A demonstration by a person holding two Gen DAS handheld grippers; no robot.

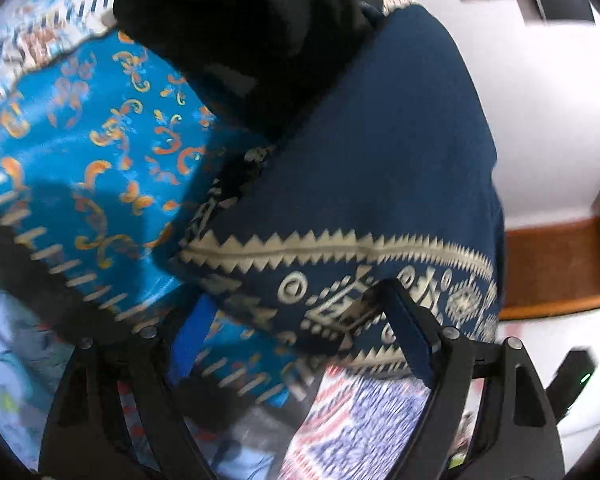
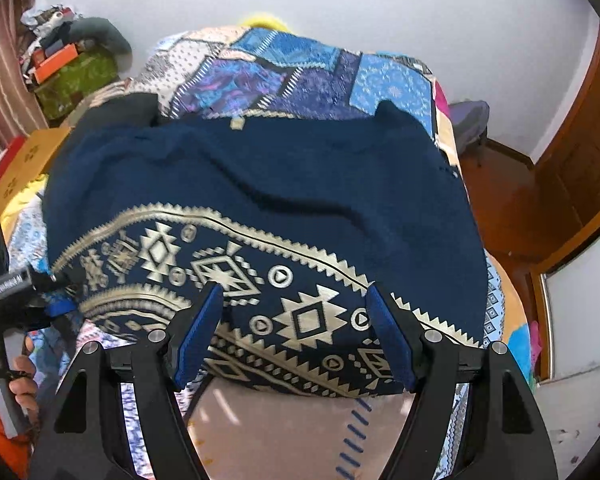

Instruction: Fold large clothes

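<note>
Mid-fold on a navy knitted sweater with cream geometric banding (image 2: pixel 260 200), spread flat over a patchwork quilt-covered bed (image 2: pixel 300 72). Left gripper (image 1: pixel 296 328) spread wide over the patterned hem corner; right gripper (image 2: pixel 296 320) likewise agape astride the hem's near edge, gripping nothing. Next, probably: pinch the hem, lift evenly toward the collar.

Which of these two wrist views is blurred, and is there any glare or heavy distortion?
Left wrist: motion-smeared, worst on the quilt and lower edge; sheen on its blue satin. Right wrist: sharp, evenly lit, sweater pattern crisp, no glare. Both: strong fisheye bending, dark corners.
</note>
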